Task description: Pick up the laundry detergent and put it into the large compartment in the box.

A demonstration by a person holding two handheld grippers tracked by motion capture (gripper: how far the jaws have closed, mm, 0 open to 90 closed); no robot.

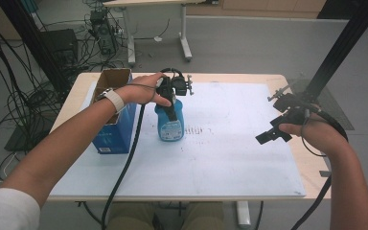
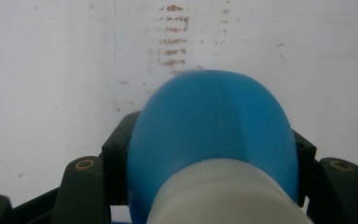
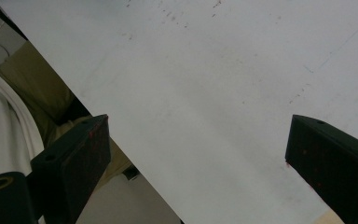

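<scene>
A blue bottle (image 1: 171,128) with a printed label stands upright on the white board (image 1: 230,158), left of centre. My left gripper (image 1: 172,111) comes down over its top and is shut on it. In the left gripper view the bottle's blue shoulder (image 2: 209,121) and pale neck sit between the black jaws, which press on both sides of it. My right gripper (image 1: 271,133) hangs over the board's right side, open and holding nothing. Its two jaws stand wide apart over bare board (image 3: 223,84) in the right gripper view.
A blue box (image 1: 110,135) with an open cardboard top stands just left of the bottle, under my left wrist. Faint reddish marks (image 1: 197,130) dot the board beside the bottle. A black frame post (image 1: 338,50) rises at the table's right rear. The board's near edge (image 3: 135,163) lies by the right gripper.
</scene>
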